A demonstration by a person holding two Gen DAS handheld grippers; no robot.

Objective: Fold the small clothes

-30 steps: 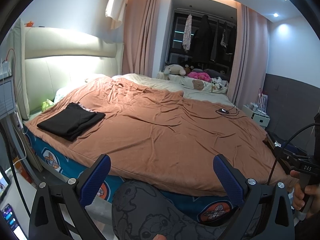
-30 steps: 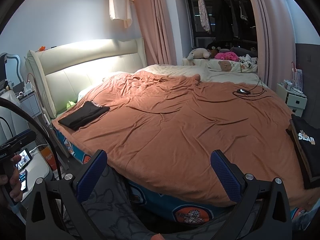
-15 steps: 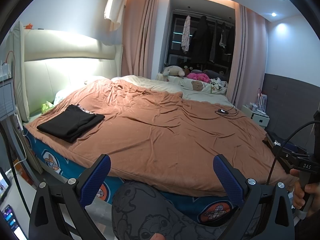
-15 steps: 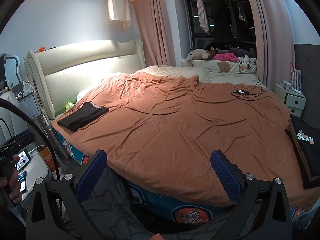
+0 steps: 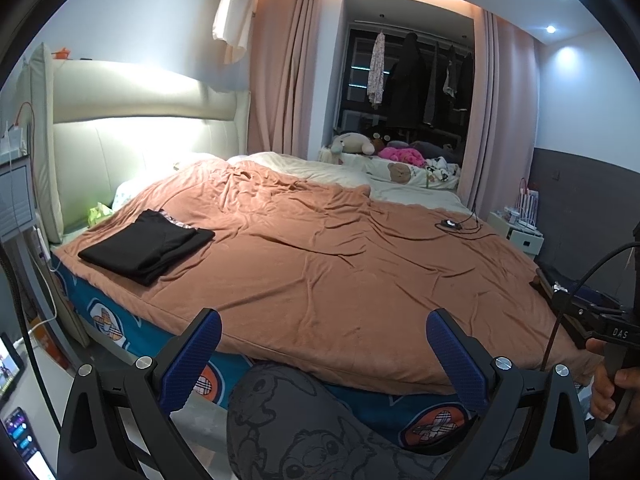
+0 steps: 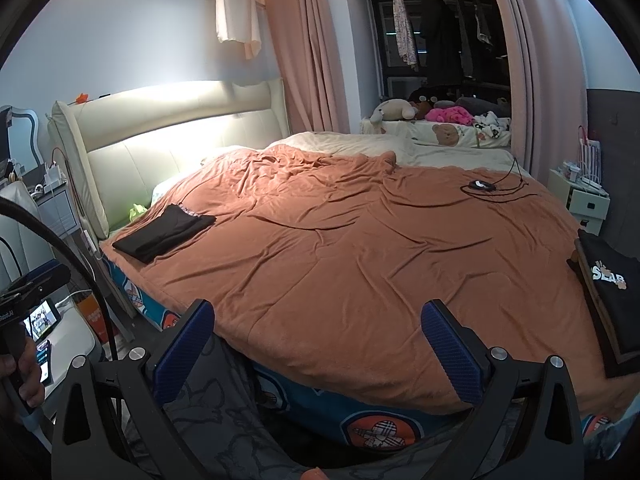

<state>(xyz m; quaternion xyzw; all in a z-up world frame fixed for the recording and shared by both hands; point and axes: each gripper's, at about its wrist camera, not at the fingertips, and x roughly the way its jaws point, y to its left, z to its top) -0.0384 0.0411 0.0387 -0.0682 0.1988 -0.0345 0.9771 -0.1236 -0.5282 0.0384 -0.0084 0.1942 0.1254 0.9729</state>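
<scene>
Folded black garment (image 6: 164, 233) — flat, layered, patterned edge showing — lies on the bed (image 6: 360, 256) near the headboard corner. Left hand-held gripper (image 5: 320, 354) and right hand-held gripper (image 6: 316, 350): fingers spread, empty. At the bed's right edge, a black shirt (image 6: 612, 292) reads "SLAB".

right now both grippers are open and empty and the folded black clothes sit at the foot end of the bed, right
Not quite. The folded black clothes lie at the head end of the bed, near the headboard, as the left wrist view shows. Both the left gripper and right gripper are open and empty.
</scene>
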